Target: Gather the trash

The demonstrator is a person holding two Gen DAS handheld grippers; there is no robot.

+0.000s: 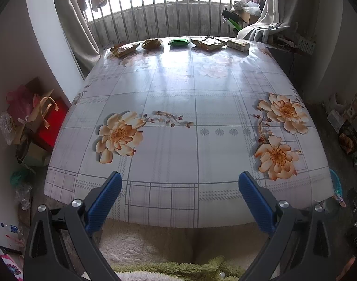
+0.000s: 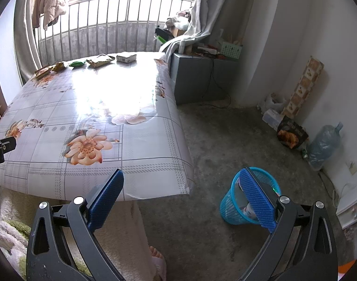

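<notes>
Five pieces of trash sit in a row along the far edge of the worktop [image 1: 178, 98], by the window railing: a flattened tan wrapper [image 1: 124, 48], a crumpled brown wrapper [image 1: 152, 43], a green packet [image 1: 179, 42], a large flat wrapper [image 1: 208, 42] and a small carton [image 1: 238, 44]. None is held. Left gripper [image 1: 179, 187] hangs above the near edge, jaws wide apart, nothing between them. Right gripper [image 2: 182, 187] hangs off the worktop's right front corner, jaws equally spread and empty; the blue mesh wastebasket [image 2: 230, 207] stands on the floor just beyond its right finger, something pale already inside.

Step in hand, as judged: the start of a pick, no item reached yet. Next move calls for a long reach across the whole worktop to the far row, then a carry back to the basket.

Room: the flowered cloth between is bare. Far edge is tight against the railing. Floor around the basket is open; a grey cabinet [image 2: 192, 77] stands past the far right corner.
</notes>
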